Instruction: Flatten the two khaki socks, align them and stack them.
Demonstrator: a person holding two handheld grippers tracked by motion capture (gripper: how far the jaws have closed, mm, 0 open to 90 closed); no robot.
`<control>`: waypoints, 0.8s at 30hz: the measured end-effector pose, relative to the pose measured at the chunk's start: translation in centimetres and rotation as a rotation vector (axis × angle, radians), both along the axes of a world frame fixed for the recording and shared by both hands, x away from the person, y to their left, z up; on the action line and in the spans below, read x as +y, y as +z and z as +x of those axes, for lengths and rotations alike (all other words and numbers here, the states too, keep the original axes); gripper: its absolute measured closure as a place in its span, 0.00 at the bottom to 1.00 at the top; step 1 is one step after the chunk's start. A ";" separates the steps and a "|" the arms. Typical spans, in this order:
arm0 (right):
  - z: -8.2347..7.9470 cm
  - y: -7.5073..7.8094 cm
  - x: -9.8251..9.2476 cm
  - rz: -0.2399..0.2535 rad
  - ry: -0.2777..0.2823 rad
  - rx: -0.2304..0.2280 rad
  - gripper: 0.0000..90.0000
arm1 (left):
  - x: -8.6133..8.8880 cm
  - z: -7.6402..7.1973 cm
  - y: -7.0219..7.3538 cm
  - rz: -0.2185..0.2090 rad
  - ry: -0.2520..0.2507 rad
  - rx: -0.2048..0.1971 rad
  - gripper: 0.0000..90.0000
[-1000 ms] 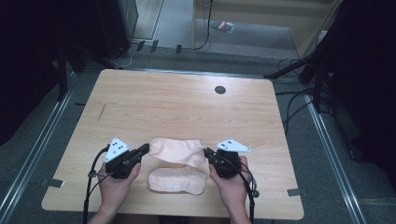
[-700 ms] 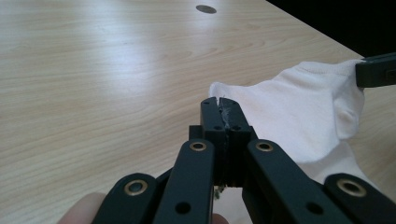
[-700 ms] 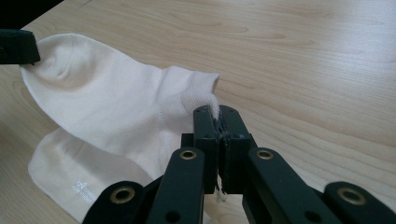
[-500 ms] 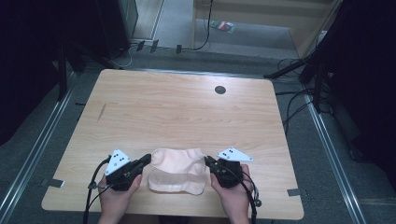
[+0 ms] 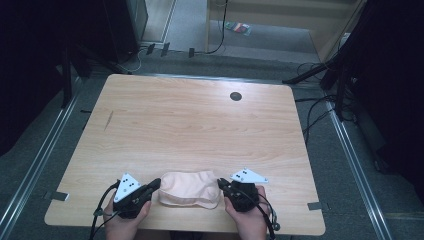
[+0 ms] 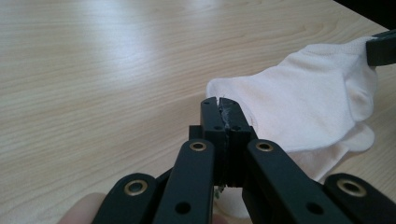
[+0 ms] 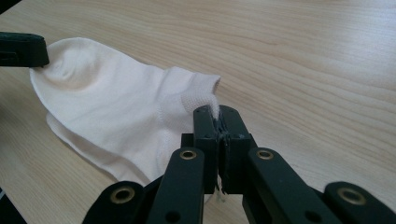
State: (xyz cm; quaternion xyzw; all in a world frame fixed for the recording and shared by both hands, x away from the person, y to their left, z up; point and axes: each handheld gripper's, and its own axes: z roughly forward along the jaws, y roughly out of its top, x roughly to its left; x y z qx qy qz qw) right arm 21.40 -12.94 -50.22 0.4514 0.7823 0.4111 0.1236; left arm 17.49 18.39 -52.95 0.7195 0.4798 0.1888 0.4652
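A pale sock [image 5: 190, 187] lies stretched across the near edge of the wooden table [image 5: 200, 125], on top of a second sock of the same kind whose edge peeks out below it [image 7: 88, 154]. My left gripper [image 5: 157, 183] is shut on the top sock's left end; its jaws [image 6: 219, 105] are pressed together with fabric pinched between them. My right gripper [image 5: 220, 183] is shut on the ribbed cuff at the right end [image 7: 217, 114]. Each gripper view shows the other gripper's black jaw at the sock's far end [image 6: 380, 46] [image 7: 23, 49].
A small black round hole [image 5: 235, 96] sits in the far part of the tabletop. The table's front edge is just below the hands. Cables and dark stands surround the table on the floor.
Both grippers have come toward the near edge and lowered, carrying the stretched sock down onto the second sock, which it now mostly covers.
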 end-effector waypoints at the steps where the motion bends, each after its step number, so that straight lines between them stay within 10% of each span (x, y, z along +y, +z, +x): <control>1: -0.1 -0.1 0.0 -0.002 0.001 0.002 0.98 | 0.0 -0.1 -0.2 -0.002 0.000 0.004 1.00; 24: -0.5 -1.8 0.2 -0.012 0.038 0.056 0.92 | -0.3 -0.6 -1.7 0.055 -0.025 0.040 1.00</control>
